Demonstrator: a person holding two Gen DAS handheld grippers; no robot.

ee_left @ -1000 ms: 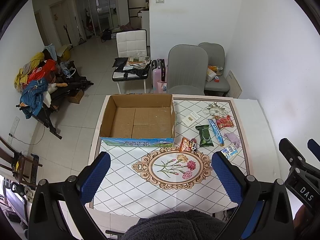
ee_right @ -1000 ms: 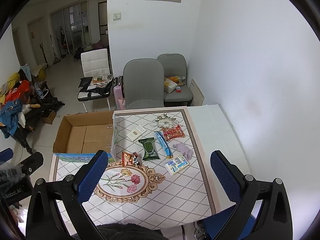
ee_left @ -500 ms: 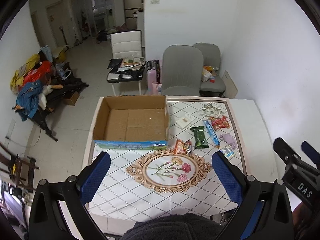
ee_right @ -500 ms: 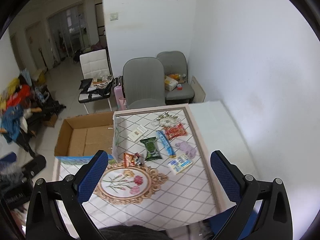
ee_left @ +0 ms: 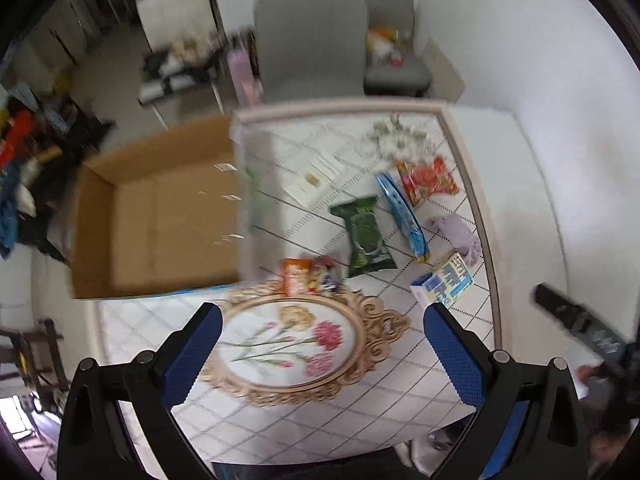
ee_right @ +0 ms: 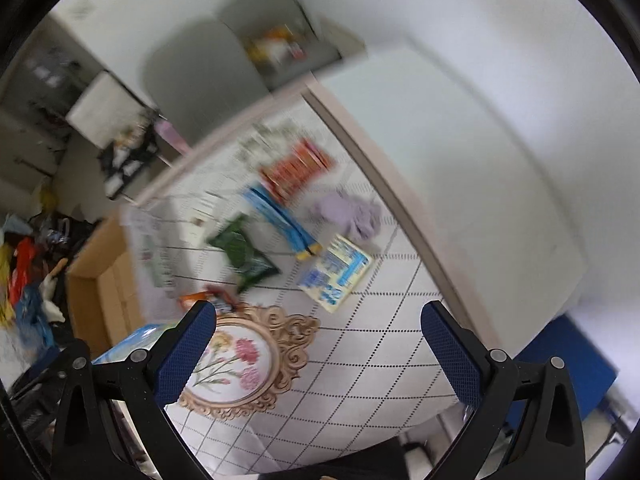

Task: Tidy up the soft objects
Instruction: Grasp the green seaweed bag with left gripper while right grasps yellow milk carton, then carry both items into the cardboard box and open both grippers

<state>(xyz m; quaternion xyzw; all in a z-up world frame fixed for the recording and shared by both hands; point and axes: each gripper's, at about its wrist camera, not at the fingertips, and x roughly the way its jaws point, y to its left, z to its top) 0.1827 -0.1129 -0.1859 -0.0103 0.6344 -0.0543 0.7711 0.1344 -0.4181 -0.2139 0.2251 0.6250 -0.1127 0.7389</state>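
**anon1:** Patterned cloth covers your counter [ee_left: 360,392], white wall to the right of the frame, gray chairs [ee_left: 312,32] at the top. Both views are smeared, the right wrist one worst. Your left tool [ee_left: 322,344] is spread wide with nothing between the blue pads, and so is your right tool [ee_right: 318,344]. Both hang above the near edge of the counter, well apart from the goods.

**anon2:** So what would you grab first?

**anon1:** The soft stuff sits in a loose cluster at center right of the left wrist view. I'd guess the lilac cloth [ee_left: 458,234], near the counter's right border, is the limpest thing there: light, floppy, it'll drape, so pinch a bunched fold in the middle instead of a corner. The green pouch [ee_left: 366,236] looks like a squashy, slick film pack; take it across the middle or by a crimped end. The long blue pack [ee_left: 402,210] lies just beside it, and the red packet [ee_left: 426,178] sits above, touching or nearly touching the blue one. I can't tell which.

**anon2:** Anything in the way?

**anon1:** Just below the cloth there's the blue-and-white box [ee_left: 444,284], which looks stiffer, so probably not yours to sort. An orange snack pack [ee_left: 306,276] sits by the cardboard box [ee_left: 160,208], which stands open at center left, its near wall raised, so you'd have to lift things over it.
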